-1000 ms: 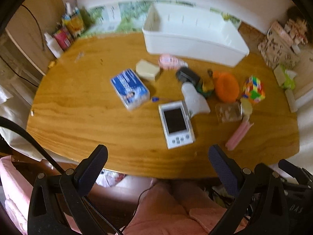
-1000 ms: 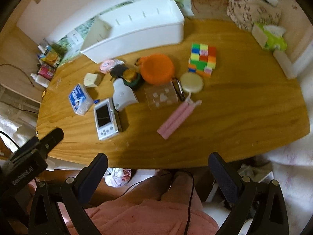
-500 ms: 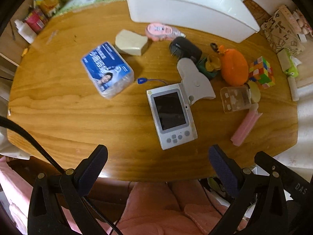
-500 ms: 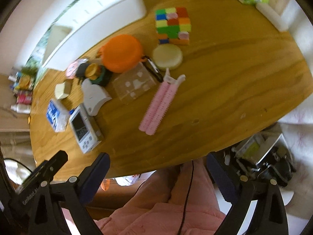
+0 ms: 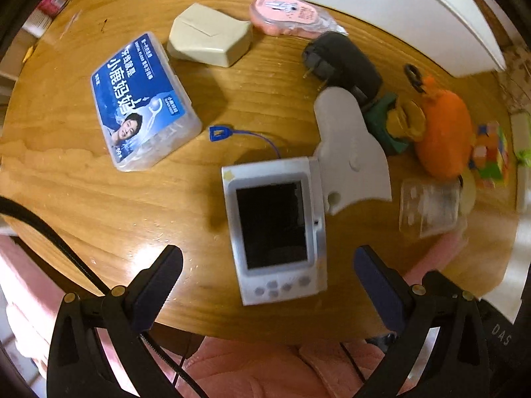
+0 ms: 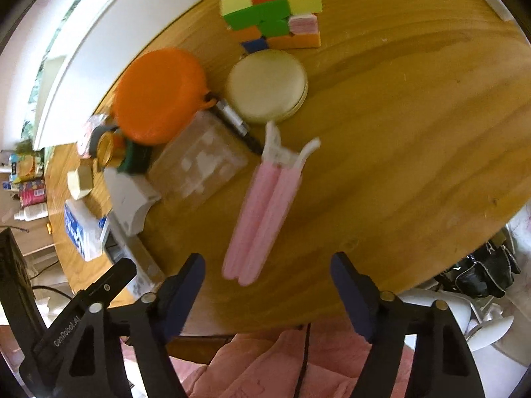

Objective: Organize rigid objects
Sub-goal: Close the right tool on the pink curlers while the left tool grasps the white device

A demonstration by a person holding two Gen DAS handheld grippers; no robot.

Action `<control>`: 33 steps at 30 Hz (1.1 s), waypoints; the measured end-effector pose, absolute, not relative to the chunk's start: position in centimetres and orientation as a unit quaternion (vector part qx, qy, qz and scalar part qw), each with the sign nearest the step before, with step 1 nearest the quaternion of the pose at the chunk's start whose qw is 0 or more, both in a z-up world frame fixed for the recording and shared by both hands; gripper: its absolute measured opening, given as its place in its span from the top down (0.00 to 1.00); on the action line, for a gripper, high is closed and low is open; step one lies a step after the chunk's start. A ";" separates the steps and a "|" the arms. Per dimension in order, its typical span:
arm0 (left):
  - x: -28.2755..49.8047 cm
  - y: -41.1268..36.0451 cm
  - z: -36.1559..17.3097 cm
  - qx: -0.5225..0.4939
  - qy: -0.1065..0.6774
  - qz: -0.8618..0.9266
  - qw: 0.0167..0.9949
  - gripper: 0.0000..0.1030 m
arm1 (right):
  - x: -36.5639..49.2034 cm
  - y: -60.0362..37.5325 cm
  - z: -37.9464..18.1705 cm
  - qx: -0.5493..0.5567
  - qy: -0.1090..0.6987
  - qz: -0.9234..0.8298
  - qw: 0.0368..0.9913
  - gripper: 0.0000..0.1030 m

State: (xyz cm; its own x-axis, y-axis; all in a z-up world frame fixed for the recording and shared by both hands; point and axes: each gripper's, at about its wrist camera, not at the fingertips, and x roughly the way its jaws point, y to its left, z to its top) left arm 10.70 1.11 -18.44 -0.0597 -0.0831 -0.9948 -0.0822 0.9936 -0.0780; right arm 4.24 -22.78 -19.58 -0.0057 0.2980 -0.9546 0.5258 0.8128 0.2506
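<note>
Two grippers hover over the near edge of a round wooden table (image 5: 83, 199), both with jaws spread wide and nothing between them. The left gripper (image 5: 267, 283) hangs above a white handheld device with a dark screen (image 5: 273, 227), whose button end points toward the jaws. Touching the device's far right corner lies a grey-white plastic piece (image 5: 350, 152), and beyond that a black plug adapter (image 5: 341, 61) beside a green-and-yellow toy (image 5: 396, 124). A thin blue cord with a small tag (image 5: 217, 132) runs out from behind the device. Left of it sits a clear floss-pick box with a blue label (image 5: 142, 99), then a beige block (image 5: 209, 38) and a pink correction-tape dispenser (image 5: 287, 15) close to the wall of a long white bin (image 5: 381, 10) at the table's far side.

The right gripper (image 6: 267, 287) is lined up with a pair of pink clips (image 6: 265, 209) lying side by side, their near ends just ahead of the fingertips. Past the clips rest a round beige compact (image 6: 267, 86), a clear plastic case (image 6: 199, 161), an orange round pouch (image 6: 159, 94) and a scrambled colour cube (image 6: 272, 6), all clustered closely. Pink fabric (image 6: 265, 364) fills the foreground below the table edge.
</note>
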 end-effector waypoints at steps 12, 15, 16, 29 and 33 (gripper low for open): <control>12.5 -0.1 -20.9 -0.091 0.746 0.042 0.658 0.18 | 7.5 -25.2 -21.5 0.291 0.738 -0.060 0.606 0.43; 13.0 0.0 -21.9 -0.102 0.752 0.046 0.650 0.29 | 8.1 -25.8 -21.6 0.289 0.739 -0.052 0.606 0.52; 12.7 0.4 -22.8 -0.106 0.752 0.047 0.648 0.33 | 8.3 -25.9 -21.6 0.288 0.740 -0.051 0.606 0.56; 12.5 0.6 -24.0 -0.090 0.751 0.045 0.653 0.41 | 8.8 -26.4 -21.8 0.302 0.738 -0.046 0.602 0.72; 12.6 0.1 -23.8 -0.077 0.749 0.032 0.657 0.41 | 7.4 -26.8 -21.7 0.311 0.734 -0.051 0.601 0.73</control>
State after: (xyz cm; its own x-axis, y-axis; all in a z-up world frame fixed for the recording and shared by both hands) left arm 12.57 0.12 -23.82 -0.1246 -0.0734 -0.9895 -0.1572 0.9861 -0.0533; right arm 7.37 -26.84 -21.73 -0.0840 0.3963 -0.9143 0.5183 0.8010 0.2996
